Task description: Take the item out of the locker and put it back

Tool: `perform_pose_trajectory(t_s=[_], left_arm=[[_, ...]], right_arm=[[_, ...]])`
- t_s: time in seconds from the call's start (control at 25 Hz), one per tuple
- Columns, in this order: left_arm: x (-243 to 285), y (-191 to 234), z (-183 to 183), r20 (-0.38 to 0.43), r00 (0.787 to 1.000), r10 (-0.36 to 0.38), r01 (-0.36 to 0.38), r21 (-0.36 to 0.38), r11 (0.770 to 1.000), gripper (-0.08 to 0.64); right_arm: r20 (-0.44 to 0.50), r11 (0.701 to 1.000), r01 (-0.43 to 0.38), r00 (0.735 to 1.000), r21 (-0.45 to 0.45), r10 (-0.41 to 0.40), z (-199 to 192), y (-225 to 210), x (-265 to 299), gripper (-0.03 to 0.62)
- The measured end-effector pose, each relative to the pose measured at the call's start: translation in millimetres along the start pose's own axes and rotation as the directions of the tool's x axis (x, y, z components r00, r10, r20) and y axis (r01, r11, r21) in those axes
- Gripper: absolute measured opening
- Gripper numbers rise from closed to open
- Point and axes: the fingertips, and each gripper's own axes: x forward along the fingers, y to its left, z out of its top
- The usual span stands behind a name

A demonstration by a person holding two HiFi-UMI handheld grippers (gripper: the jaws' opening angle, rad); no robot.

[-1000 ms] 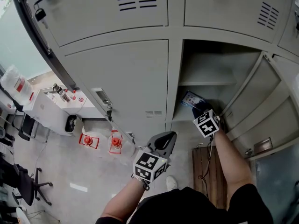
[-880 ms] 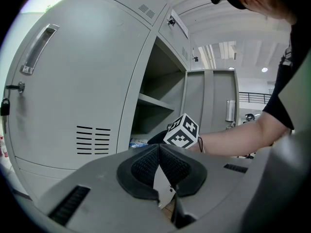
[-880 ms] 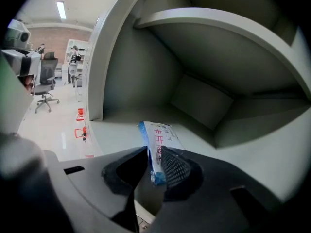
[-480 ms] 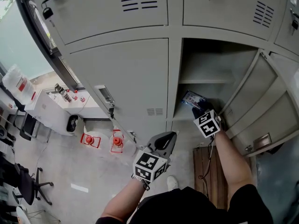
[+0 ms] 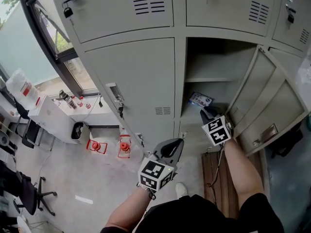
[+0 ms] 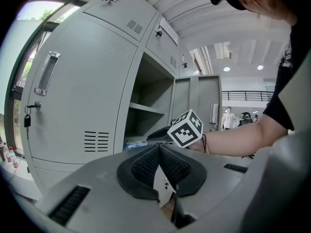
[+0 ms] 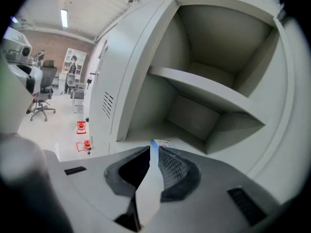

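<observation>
The grey locker (image 5: 214, 57) stands open, its door (image 5: 265, 96) swung out to the right. A blue and white packet (image 5: 200, 99) is in the compartment under the shelf (image 5: 209, 79), near the front. My right gripper (image 5: 206, 112) reaches in at its near edge. In the right gripper view the packet (image 7: 151, 178) runs edge-on between the pads of the right gripper (image 7: 153, 147). Those jaws have just been closing and are shut on it. My left gripper (image 5: 179, 141) hangs shut and empty in front of the lockers; in its own view its tips (image 6: 159, 146) touch.
Closed locker doors fill the left, one with a handle (image 5: 114, 93). Red cones (image 5: 95, 145) stand on the floor beside a white table (image 5: 53, 115). A wooden board (image 5: 218, 178) lies below the open locker. An office chair (image 5: 29, 191) sits far left.
The right gripper has risen a little at the locker mouth with the packet at its tips. The head view has tilted up and shows more of the upper lockers.
</observation>
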Motion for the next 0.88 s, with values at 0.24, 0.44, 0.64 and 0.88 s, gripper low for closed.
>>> perform_pose_trajectory(t_s=[0.24, 0.44, 0.64, 0.88], left_arm=[[-34.2, -22.1, 1.3, 0.012, 1.000, -0.018, 0.018, 0.015, 1.000, 0.015], [-67.5, -43.2, -4.3, 0.013, 0.999, -0.030, 0.030, 0.013, 0.999, 0.015], [-104.8, -63.2, -16.4, 0.006, 0.999, -0.044, 0.044, 0.002, 0.999, 0.015], [-144.0, -81.1, -41.6, -0.015, 0.999, -0.052, 0.052, -0.021, 0.998, 0.015]], right_arm=[[0.044, 0.999, 0.020, 0.999, 0.049, -0.022, 7.3, 22.4, -43.3, 0.054], [0.083, 0.993, 0.004, 0.996, 0.114, -0.013, 12.5, 53.3, -86.3, 0.054], [0.134, 0.979, -0.031, 0.991, 0.202, 0.004, 16.5, 96.6, -132.5, 0.052], [0.173, 0.957, -0.071, 0.985, 0.280, 0.023, 8.8, 154.0, -178.3, 0.052]])
